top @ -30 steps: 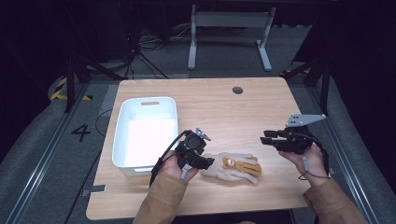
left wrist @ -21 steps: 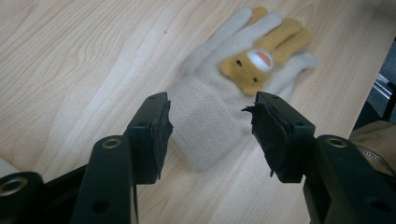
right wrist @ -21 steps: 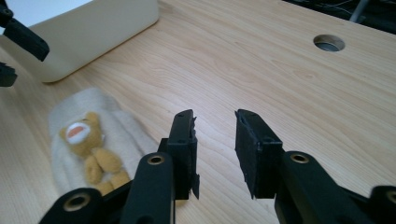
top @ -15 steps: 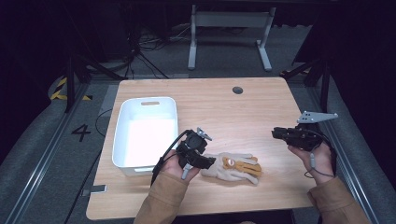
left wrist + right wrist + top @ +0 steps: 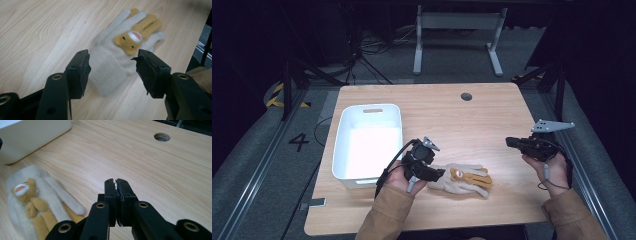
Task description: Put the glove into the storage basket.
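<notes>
Glove: cream knitted glove with a tan bear patch (image 5: pixel 117 50) lies flat on the pale wooden table (image 5: pixel 472 125), near its front edge, just right of the white plastic bin (image 5: pixel 343 145).
Left gripper: left gripper (image 5: pixel 112 68) hovers over the glove's cuff, jaws wide apart, one on each side of the cuff, not clamped on it.
Right gripper: right gripper (image 5: pixel 117 186) has its jaws pressed together on nothing, well apart from the glove, near the table's right edge.
Change: the right gripper has drawn back to the right; left gripper and glove stay put.
</notes>
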{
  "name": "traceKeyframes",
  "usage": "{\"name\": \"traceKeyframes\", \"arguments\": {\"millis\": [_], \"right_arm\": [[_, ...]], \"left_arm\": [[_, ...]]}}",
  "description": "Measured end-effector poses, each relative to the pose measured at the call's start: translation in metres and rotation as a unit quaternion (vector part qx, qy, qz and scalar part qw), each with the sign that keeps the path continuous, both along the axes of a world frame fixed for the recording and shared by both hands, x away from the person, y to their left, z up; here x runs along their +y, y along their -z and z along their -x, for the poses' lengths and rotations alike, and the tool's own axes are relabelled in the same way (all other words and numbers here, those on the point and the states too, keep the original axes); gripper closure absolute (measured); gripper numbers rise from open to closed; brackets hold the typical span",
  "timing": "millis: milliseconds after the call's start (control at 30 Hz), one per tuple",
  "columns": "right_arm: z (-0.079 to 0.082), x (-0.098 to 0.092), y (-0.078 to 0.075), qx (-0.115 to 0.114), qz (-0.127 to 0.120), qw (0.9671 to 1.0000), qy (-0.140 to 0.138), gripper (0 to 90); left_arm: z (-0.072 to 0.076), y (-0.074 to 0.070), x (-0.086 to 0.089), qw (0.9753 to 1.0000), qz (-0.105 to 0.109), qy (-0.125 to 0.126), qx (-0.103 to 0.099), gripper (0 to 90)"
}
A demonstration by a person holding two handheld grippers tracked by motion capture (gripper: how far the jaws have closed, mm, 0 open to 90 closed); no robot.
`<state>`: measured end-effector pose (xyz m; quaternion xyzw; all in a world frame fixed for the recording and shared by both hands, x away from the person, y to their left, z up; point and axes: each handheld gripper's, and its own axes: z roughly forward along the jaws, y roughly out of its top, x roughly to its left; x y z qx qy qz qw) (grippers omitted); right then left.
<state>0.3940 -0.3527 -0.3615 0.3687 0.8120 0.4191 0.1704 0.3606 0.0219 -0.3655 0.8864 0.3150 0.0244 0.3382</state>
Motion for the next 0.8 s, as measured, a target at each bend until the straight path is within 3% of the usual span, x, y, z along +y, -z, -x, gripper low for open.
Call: {"name": "traceKeyframes", "arguments": {"millis": [167,400,467,567,667,800], "right_arm": [[-0.0012,-0.0016,0.0011,0.003,-0.001,1.0000,0.001,85.3],[-0.0019,-0.0025,0.0028,0.002,-0.004,1.0000,-0.007,84.0],[-0.0022,-0.0033,0.0030,0.003,-0.005,1.0000,-0.008,83.2],[-0.0017,-0.0045,0.0023,0.000,-0.016,0.9998,-0.013,80.6],[-0.0013,-0.0038,0.0021,0.000,-0.018,0.9997,-0.016,80.1],[-0.0025,-0.0032,0.0037,0.002,-0.016,0.9997,-0.017,79.7]], "left_arm": [[-0.0002,0.0022,-0.0007,0.9999,0.009,-0.003,-0.006,38.9],[-0.0014,0.0031,-0.0020,0.9997,0.012,0.017,-0.009,31.6],[-0.0007,0.0030,-0.0045,0.9993,0.015,0.031,-0.016,26.7],[-0.0015,0.0026,-0.0058,0.9972,0.039,0.061,-0.018,15.9],[-0.0019,0.0036,-0.0057,0.9965,0.044,0.065,-0.028,12.5],[-0.0030,0.0069,-0.0074,0.9970,0.037,0.061,-0.030,0.2]]}}
